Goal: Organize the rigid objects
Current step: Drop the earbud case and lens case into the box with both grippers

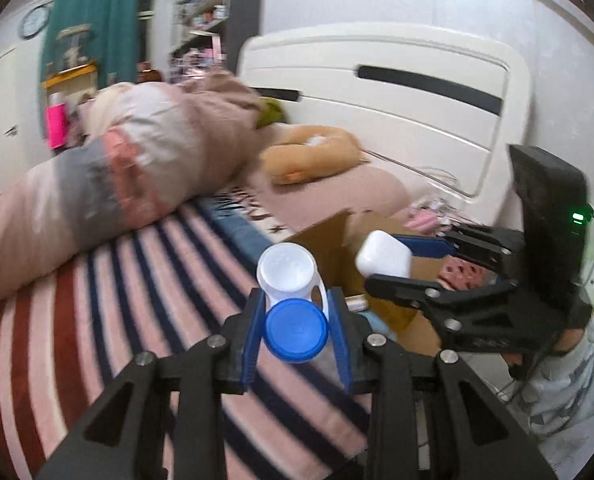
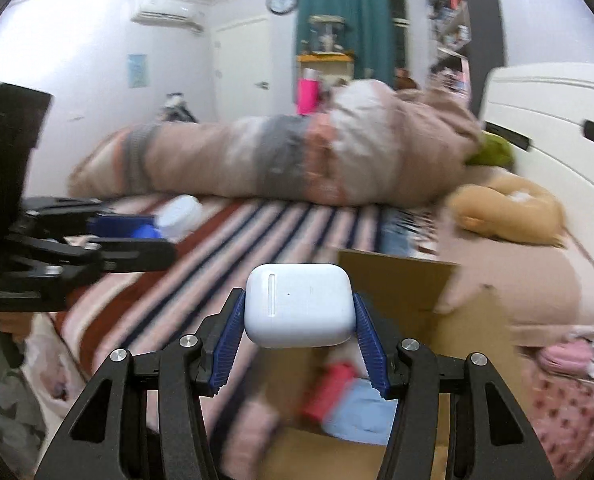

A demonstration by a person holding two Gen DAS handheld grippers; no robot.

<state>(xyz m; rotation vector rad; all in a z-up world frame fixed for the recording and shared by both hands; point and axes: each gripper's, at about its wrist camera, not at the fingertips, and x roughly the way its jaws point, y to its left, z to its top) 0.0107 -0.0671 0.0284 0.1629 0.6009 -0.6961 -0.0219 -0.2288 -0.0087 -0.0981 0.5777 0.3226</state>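
While gripped, white earbud case looks smooth, rounded, closed.

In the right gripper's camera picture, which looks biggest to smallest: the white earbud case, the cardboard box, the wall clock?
1. Cardboard box
2. White earbud case, though it sits nearest the camera
3. Wall clock, far off

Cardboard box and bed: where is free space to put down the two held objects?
Free: the striped blanket between the rolled duvet and the cardboard box. Crowded: the box floor, with a red item and a light blue one; the pillow end holds a plush toy.
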